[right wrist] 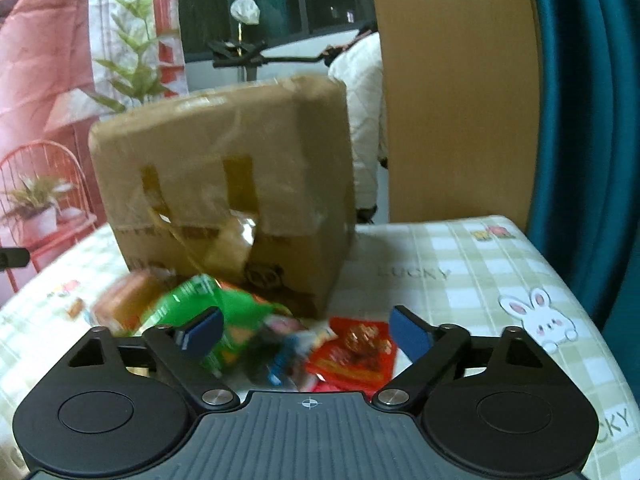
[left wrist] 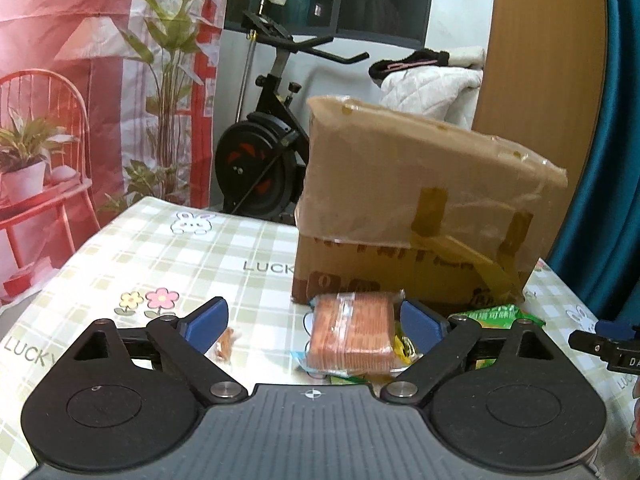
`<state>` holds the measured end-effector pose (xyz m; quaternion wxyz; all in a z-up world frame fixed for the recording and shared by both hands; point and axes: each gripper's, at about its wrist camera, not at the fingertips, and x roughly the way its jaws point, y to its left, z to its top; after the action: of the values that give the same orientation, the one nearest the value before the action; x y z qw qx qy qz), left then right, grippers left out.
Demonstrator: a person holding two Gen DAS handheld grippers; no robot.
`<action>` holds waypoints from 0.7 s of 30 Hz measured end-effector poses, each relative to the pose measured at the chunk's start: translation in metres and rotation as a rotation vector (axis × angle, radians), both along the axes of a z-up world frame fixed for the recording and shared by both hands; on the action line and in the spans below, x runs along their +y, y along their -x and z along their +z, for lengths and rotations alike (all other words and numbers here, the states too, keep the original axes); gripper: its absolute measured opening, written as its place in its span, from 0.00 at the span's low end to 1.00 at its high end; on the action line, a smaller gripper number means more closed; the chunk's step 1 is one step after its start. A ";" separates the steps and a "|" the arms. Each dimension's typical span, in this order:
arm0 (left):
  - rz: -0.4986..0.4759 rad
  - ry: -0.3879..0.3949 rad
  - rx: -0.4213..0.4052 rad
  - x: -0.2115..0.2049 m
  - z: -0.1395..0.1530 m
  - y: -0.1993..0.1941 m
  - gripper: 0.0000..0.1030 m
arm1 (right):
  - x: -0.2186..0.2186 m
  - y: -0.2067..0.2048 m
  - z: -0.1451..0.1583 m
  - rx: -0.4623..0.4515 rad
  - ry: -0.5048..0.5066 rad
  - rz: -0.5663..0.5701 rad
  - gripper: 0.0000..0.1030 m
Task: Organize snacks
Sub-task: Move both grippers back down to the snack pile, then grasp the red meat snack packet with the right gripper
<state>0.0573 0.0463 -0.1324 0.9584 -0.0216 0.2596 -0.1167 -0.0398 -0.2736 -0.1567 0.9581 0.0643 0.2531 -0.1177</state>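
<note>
Hovering low over the checked tablecloth [left wrist: 168, 256], your left gripper [left wrist: 316, 320] is spread wide, nothing pinched; the orange cracker pack [left wrist: 350, 330] lies between its blue pads, close to the right one. Your right gripper [right wrist: 306, 330] also gapes, over a blurred heap: green bag [right wrist: 208, 300], red packet [right wrist: 354, 354]. Taped cardboard box [left wrist: 416, 216] stands just behind the snacks.

Only thing we can actually read is "LUCKY", printed a few times on the checkered tablecloth [left wrist: 168, 248]; the cardboard box [left wrist: 400, 208] print's too blurry.
</note>
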 end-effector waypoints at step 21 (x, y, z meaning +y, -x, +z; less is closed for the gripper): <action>-0.012 -0.023 0.054 0.000 -0.022 -0.004 0.76 | -0.021 -0.011 -0.033 0.111 0.003 -0.039 0.51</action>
<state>0.0616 0.0467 -0.1544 0.9505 -0.0122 0.2868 -0.1189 -0.0290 -0.2946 -0.1900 0.9402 0.0614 0.3043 -0.1399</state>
